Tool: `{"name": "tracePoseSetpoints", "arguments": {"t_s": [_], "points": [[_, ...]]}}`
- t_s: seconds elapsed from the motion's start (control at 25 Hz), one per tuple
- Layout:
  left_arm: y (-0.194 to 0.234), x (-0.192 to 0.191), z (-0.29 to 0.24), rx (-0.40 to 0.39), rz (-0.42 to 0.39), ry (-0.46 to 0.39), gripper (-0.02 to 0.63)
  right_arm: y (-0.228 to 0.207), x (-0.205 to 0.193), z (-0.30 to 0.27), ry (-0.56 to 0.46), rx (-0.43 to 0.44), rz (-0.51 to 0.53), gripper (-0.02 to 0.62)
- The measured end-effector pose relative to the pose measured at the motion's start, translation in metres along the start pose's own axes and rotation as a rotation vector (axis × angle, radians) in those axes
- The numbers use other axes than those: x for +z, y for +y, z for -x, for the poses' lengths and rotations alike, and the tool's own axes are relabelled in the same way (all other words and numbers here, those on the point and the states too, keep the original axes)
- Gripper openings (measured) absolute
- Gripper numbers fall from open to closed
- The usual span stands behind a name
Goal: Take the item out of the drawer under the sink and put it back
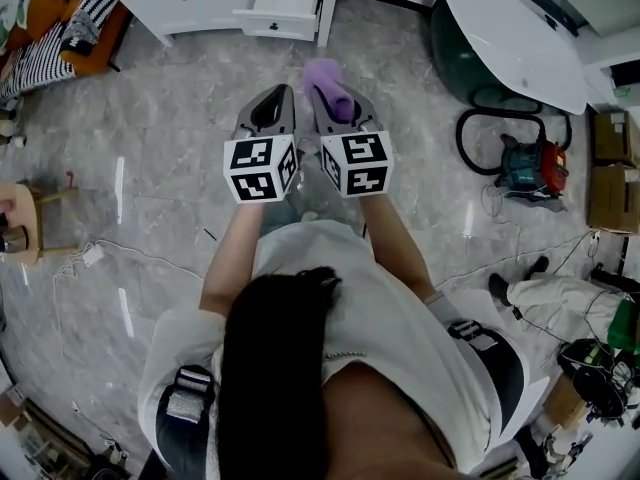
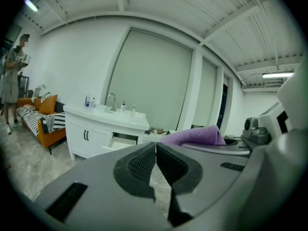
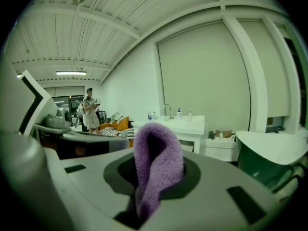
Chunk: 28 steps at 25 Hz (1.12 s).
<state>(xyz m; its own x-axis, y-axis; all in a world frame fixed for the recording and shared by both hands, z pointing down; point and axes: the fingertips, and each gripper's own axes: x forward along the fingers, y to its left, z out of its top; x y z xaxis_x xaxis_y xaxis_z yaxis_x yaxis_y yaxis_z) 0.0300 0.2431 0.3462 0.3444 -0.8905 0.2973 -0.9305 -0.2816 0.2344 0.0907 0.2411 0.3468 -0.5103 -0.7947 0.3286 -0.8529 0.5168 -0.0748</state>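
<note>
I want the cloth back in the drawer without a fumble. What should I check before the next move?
1. Grip: right claw clamps the purple cloth: ok.
2. Spare tool: left claw shut, empty: ok.
3. Target: drawer open: ok.
4. Path: floor between claws and drawer shows no obstacle: ok.
5. Reach: claws at the drawer: not ok, well short.
6. Room inside drawer: cannot tell, too small.
</note>
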Motion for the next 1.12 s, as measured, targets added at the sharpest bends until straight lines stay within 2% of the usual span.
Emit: {"name": "tracePoseSetpoints", "arguments": {"t_s": [0.68,0.96,1.12], "points": [[0.076,0.035,-0.069,-0.021,0.003,0.03,0.009,-0.002,0.033,-0.104,0.028,-0.017,-0.003,0.071],[0.097,0.047,-0.092,-0.068,0.017,0.056,0.009,-0.005,0.043,-0.136,0.041,-0.04,-0.026,0.071],[0.112,0.058,-0.104,-0.047,-0.046,0.056,0.009,-0.006,0.052,-0.155,0.04,-0.055,-0.024,0.071]]}}
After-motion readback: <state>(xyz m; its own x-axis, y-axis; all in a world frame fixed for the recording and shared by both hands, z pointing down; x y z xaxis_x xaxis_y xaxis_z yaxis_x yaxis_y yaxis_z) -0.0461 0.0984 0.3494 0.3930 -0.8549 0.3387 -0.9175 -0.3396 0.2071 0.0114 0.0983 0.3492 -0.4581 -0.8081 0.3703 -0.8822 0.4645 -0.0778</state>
